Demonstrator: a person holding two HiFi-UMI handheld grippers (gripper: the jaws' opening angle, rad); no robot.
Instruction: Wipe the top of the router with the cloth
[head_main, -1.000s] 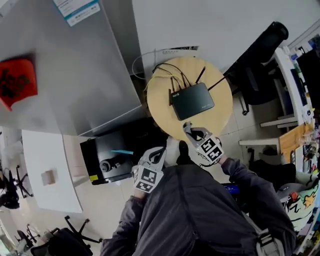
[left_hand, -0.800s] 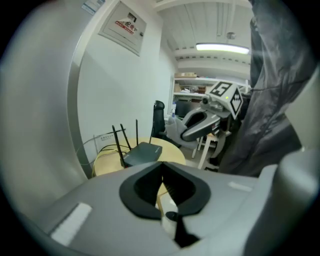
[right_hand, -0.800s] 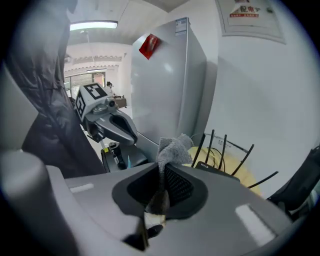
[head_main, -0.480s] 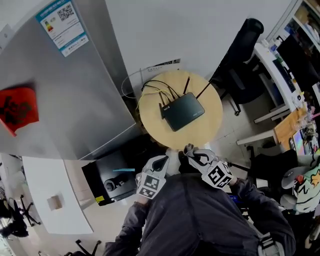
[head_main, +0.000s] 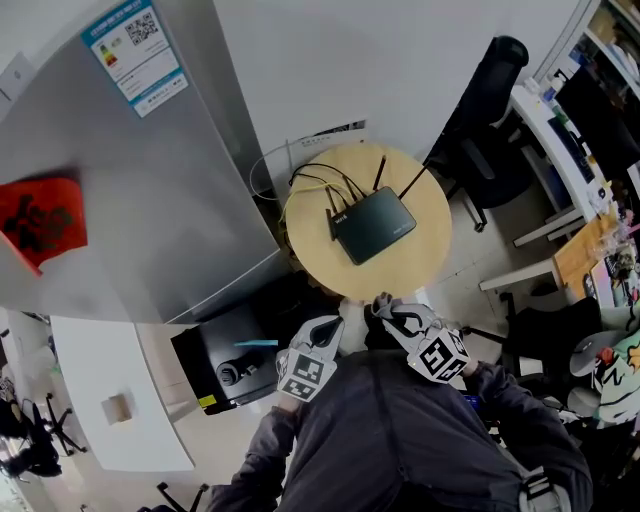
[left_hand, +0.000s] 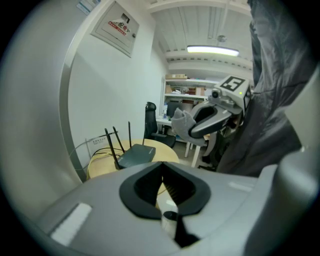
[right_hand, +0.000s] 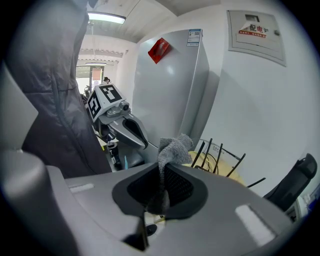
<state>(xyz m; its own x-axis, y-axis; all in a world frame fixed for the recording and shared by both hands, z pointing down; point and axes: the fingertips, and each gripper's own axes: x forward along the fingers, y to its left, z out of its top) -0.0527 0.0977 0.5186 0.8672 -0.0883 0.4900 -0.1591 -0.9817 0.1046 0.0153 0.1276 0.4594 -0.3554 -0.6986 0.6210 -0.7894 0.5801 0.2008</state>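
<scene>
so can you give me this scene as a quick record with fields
router: black router, antennas up, flat on the round wooden table
cables: plugged in at its rear, toward the wall
cloth: grey cloth, pinched in the right gripper, not touching the router
left gripper: left gripper, jaws together, nothing between them
position: both grippers close to the person's body, short of the table edge
nearby: silver fridge left of the table
task status: wiping not begun

router on table, fridge left, cloth in right claw
</scene>
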